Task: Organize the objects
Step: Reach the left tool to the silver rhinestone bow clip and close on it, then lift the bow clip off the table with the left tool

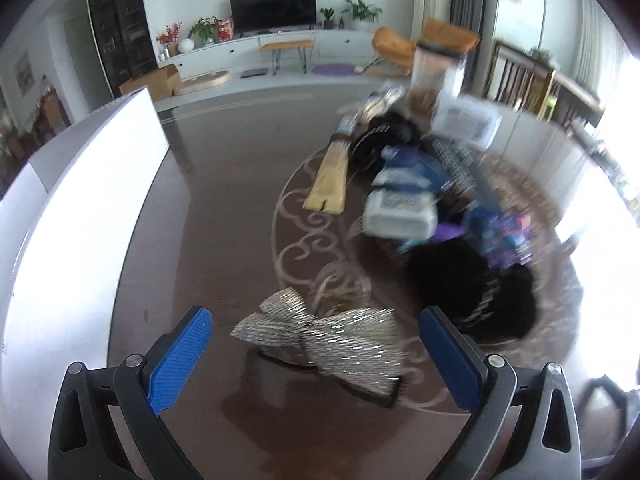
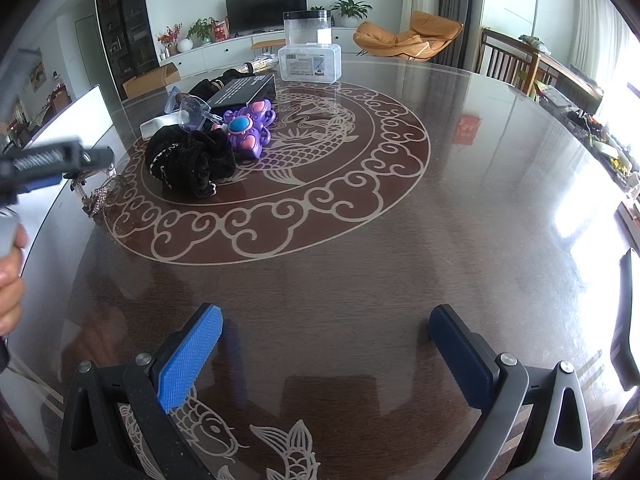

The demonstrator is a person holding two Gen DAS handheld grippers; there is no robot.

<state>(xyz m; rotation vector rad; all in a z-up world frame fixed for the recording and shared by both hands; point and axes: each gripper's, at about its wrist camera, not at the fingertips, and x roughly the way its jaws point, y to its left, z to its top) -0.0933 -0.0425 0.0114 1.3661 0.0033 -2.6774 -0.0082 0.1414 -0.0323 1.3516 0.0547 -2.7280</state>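
Jaws stand wide apart on both the left gripper [image 1: 316, 356], which frames a silver sequined bow [image 1: 324, 336] lying on the dark table [image 1: 208, 208] beside a cluttered pile, and the right gripper [image 2: 326, 350], which holds nothing above bare wood.

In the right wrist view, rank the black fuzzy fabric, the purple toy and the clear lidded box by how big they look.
Largest to smallest as they appear:
1. Black fuzzy fabric
2. Clear lidded box
3. Purple toy
The box and toy look close in size, and the box sits farther from the camera, so their order is unsure.
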